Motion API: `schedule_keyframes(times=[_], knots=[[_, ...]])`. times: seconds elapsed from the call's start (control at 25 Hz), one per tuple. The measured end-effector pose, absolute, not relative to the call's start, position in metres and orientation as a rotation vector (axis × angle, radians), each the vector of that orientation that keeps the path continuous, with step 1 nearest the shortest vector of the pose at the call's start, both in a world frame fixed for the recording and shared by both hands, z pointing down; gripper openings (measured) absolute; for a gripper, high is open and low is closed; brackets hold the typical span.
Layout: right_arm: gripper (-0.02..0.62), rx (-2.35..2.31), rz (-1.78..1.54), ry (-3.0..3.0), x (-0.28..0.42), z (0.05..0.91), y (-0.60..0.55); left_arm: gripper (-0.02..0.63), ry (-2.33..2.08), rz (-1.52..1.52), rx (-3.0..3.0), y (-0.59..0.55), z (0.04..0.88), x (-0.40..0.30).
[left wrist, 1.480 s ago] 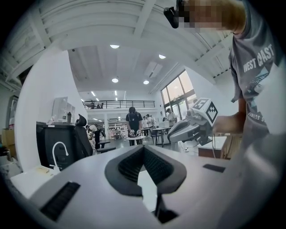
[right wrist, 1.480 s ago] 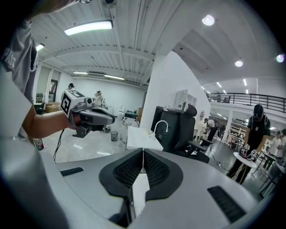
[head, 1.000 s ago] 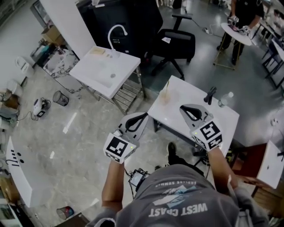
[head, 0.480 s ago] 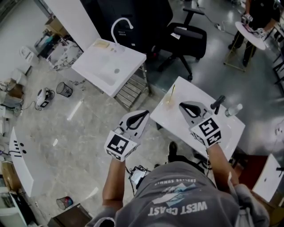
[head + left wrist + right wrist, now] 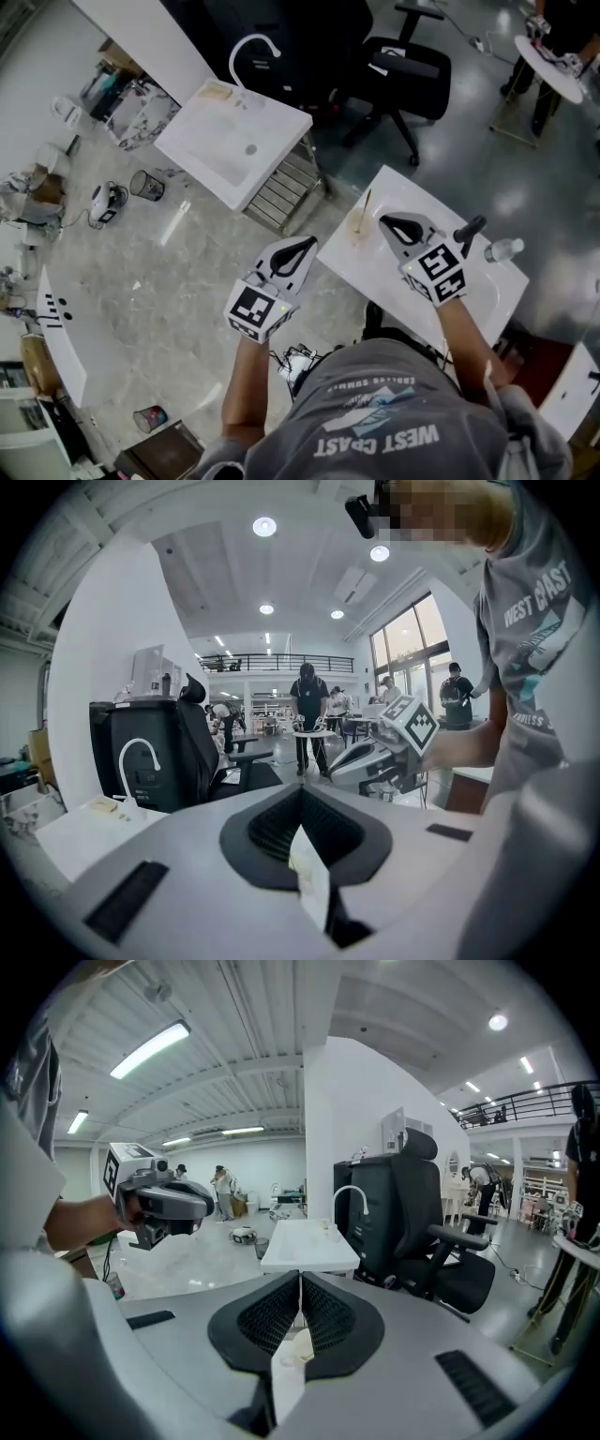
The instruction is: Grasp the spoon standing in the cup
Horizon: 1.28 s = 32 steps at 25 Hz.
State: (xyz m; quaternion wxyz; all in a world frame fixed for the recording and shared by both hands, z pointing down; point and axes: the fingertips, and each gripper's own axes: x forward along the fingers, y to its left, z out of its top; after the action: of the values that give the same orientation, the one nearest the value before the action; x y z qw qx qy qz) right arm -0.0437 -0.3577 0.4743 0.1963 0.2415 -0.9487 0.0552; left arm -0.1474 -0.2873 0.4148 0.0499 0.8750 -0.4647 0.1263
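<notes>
With jaws closed on nothing, the left gripper (image 5: 307, 244) is held just off the tabletop (image 5: 371, 268) and the right gripper (image 5: 384, 223) above it. Just beyond, the spoon (image 5: 366, 199) is propped in the cup (image 5: 357, 226), its handle presumably left free for grasping.

A pale marbled floor (image 5: 141, 309) spreads across the room, glossy with reflected light; a white pillar (image 5: 155, 42) rises at the upper left. Beside it stands a white sink unit (image 5: 220, 150) with a curved white faucet (image 5: 251, 52) and a slatted shelf (image 5: 281, 192) beneath. A black office chair (image 5: 408, 70) sits on darker floor just beyond; a white table (image 5: 497, 286) stands at the lower right; a wire bin (image 5: 147, 185) stands near the sink unit. Round ceiling lights (image 5: 264, 526) shine overhead; tall windows (image 5: 405, 658) line the far wall; a railed mezzanine (image 5: 272, 658) crosses the back.
</notes>
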Motion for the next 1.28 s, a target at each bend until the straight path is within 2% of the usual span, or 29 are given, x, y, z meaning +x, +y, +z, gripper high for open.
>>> schedule_keyframes(times=[0.28,1.28], knots=[[0.034,0.658,0.233,-2.662,-0.041,0.5,-0.387,0.002,-1.413,0.45,2.62,-0.309,0.427,-0.14],[0.034,0.767,0.497,-2.454,-0.057,0.606,-0.436,0.002,-1.163,0.361,2.607,-0.358,0.487,-0.165]])
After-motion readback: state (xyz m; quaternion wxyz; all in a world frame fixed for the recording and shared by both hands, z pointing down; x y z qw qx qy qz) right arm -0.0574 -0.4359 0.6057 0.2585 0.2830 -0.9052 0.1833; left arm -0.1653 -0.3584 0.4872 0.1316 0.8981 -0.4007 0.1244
